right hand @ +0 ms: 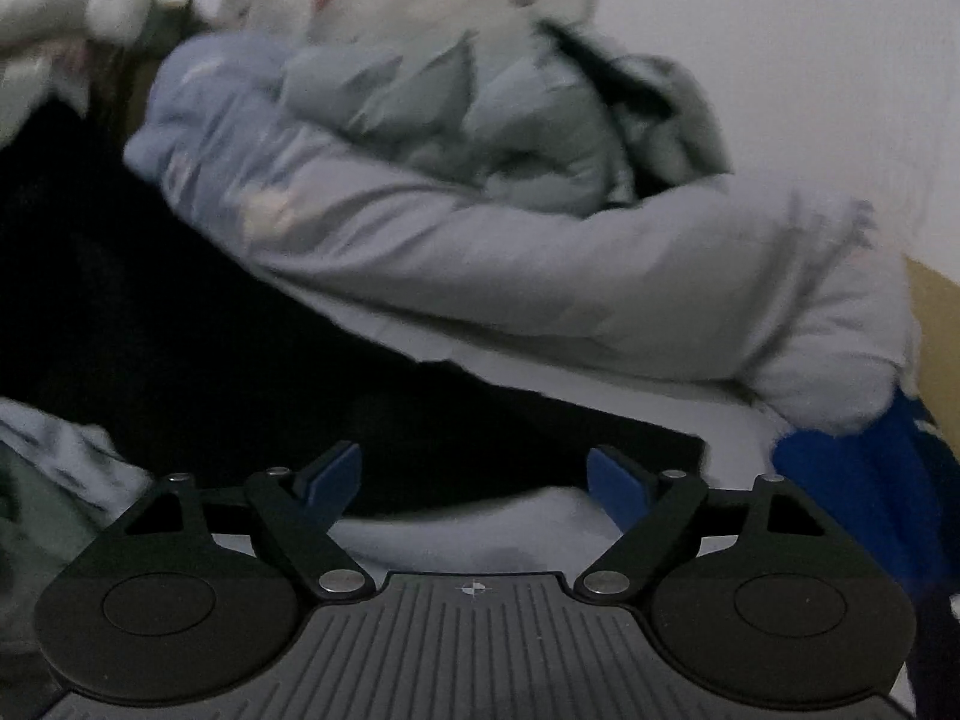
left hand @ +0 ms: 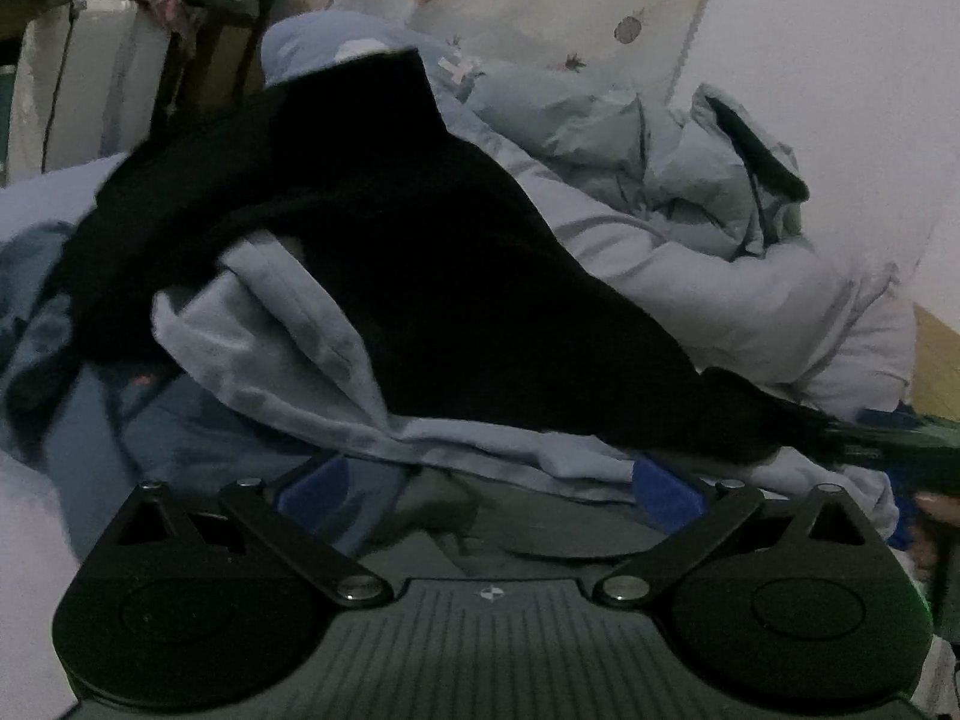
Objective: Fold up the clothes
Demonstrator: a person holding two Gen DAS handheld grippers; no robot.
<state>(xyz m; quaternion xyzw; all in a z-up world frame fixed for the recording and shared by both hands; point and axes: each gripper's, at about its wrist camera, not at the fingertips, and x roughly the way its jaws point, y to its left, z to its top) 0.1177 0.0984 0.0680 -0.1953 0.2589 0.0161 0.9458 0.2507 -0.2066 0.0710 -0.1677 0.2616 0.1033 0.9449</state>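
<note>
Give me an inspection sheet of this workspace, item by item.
Surface: bed under rumpled pale lilac quilt.
Job's things: black garment draped over light blue cloth.
Clutter: grey-blue puffy jacket heaped behind.
Grippers: left gripper open, light blue cloth over its blue pads; right gripper open, nothing between the pads.
Cables: thin dark cord at far left.
Surroundings: fruit-print fabric, white wall.

— How did we hold our left black two-finger gripper with blue pads (left hand: 489,480)?
— Jaws wide apart.
— And our right black blue-padded gripper (right hand: 477,480)?
— Also spread, nothing between.
</note>
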